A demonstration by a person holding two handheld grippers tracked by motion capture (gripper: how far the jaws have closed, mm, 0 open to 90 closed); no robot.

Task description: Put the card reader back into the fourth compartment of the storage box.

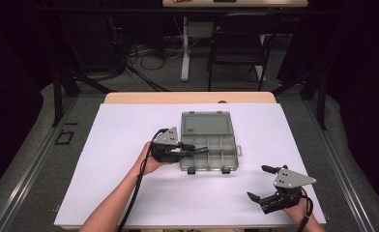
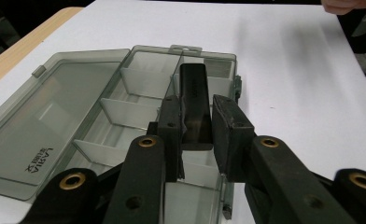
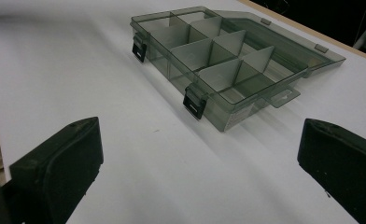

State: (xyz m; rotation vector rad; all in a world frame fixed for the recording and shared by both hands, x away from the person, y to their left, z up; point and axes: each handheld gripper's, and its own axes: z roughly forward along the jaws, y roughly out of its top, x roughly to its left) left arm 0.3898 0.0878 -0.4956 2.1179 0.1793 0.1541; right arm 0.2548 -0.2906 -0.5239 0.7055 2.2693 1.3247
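Black block (image 2: 194, 109) is what I have pinched in my left gripper (image 2: 195, 135): in the left gripper view it stands on end between the two pads, which press on its lower half from either side, while its upper half rises clear above them. Seen from there it hangs over the clear organizer box (image 2: 139, 100), above the dividers (image 2: 125, 114) of the compartments on the side nearer the latches, and I cannot tell whether its lower end touches anything inside. In the high view my left gripper (image 1: 190, 151) reaches in from the left across the left edge of the box, with my hand (image 1: 151, 162) behind it on the white table sheet (image 1: 129, 193). The box's lid (image 1: 207, 123) lies folded back flat on the far side, and two dark latches (image 1: 191, 170) hang off the near wall. My right gripper (image 1: 260, 183) sits well apart from the box, near the lower right corner of the sheet, its jaws spread wide with nothing between them. In the right gripper view those two pads (image 3: 59, 168) frame bare sheet, and the box (image 3: 218, 60) lies farther off, beyond them, with its latches turned toward that camera.
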